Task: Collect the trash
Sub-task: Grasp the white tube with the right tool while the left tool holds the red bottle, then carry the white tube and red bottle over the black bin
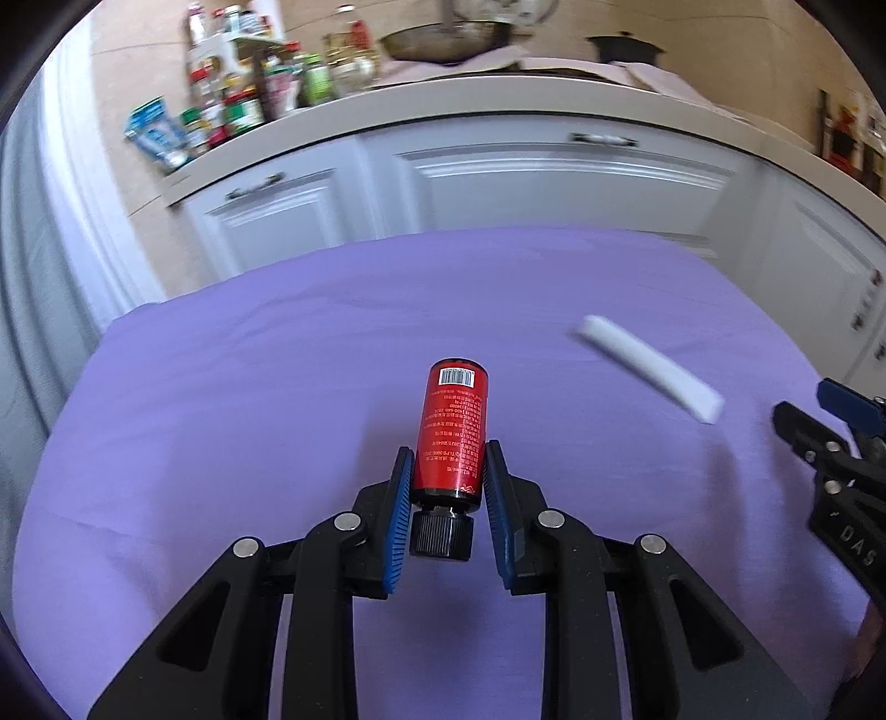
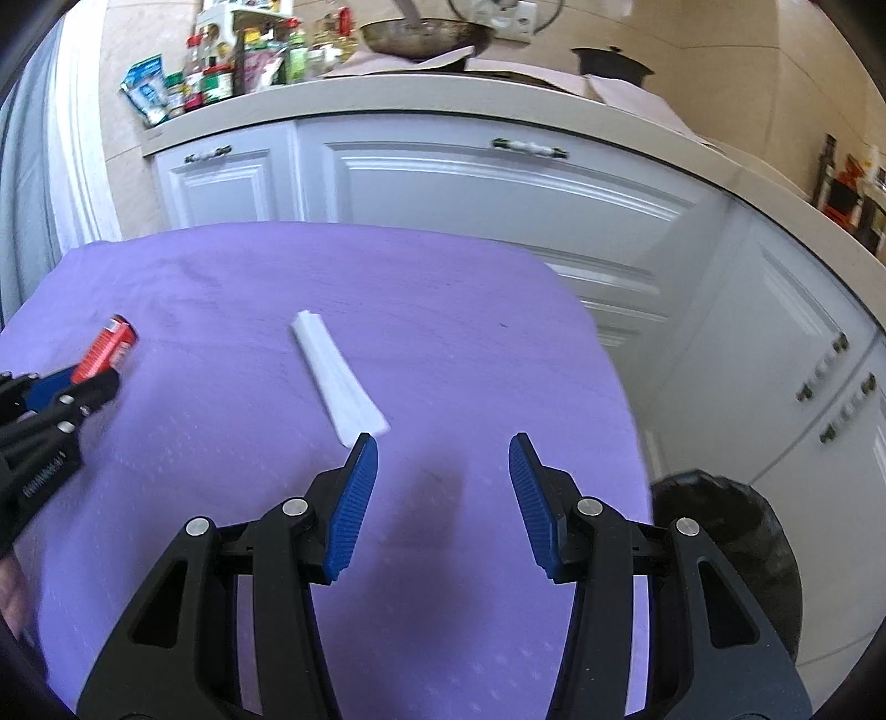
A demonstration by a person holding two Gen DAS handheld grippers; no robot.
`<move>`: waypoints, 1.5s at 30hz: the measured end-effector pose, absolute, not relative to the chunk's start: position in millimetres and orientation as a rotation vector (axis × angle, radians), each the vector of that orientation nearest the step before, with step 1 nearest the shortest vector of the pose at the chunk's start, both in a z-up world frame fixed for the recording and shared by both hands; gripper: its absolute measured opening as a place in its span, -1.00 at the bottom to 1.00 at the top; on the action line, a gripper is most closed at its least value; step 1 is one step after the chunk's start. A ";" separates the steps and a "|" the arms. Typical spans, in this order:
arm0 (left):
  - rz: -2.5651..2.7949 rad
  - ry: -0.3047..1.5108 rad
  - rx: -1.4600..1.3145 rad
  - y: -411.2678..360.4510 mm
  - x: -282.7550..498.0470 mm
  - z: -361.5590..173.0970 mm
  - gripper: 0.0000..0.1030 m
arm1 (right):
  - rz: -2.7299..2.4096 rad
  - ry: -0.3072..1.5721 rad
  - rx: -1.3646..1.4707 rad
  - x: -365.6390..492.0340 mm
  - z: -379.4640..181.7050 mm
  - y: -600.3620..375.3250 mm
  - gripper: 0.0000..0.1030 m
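My left gripper [image 1: 447, 457] is shut on a red bottle [image 1: 453, 432] with a black cap, held between its blue pads above the purple cloth [image 1: 221, 387]. The bottle also shows in the right wrist view [image 2: 108, 346], at the far left. A white folded wrapper [image 1: 650, 368] lies on the cloth to the right of the bottle. In the right wrist view the wrapper [image 2: 338, 379] lies just ahead of my left fingertip. My right gripper [image 2: 443, 443] is open and empty over the cloth.
A black-lined trash bin [image 2: 731, 531] stands on the floor beyond the table's right edge. White cabinets [image 2: 443, 177] and a counter with bottles and jars [image 1: 238, 99] and a pan [image 2: 421, 33] run behind the table.
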State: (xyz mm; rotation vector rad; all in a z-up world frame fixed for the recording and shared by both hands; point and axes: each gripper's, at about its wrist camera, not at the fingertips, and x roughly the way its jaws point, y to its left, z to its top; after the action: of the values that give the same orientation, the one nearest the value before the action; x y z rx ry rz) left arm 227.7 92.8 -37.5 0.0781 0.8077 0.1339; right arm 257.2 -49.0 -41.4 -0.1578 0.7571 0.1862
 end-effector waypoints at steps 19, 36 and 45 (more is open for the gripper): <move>0.337 0.827 -0.013 192.8 225.2 -33.8 -0.49 | 0.261 0.880 -0.175 303.5 -57.5 -9.4 -0.02; 0.323 0.815 -0.026 190.5 209.4 -30.6 -0.49 | 0.268 0.854 -0.214 260.6 -53.9 -12.4 -0.62; 0.291 0.806 -0.026 173.9 182.3 -32.3 -0.49 | 0.243 0.845 -0.184 217.2 -52.1 -31.3 -0.62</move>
State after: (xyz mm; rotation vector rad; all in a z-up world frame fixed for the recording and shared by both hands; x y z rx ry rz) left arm 182.3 173.9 -32.3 -0.0256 0.8060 0.2909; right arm 217.2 -31.3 -52.1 -0.1837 0.8447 0.2430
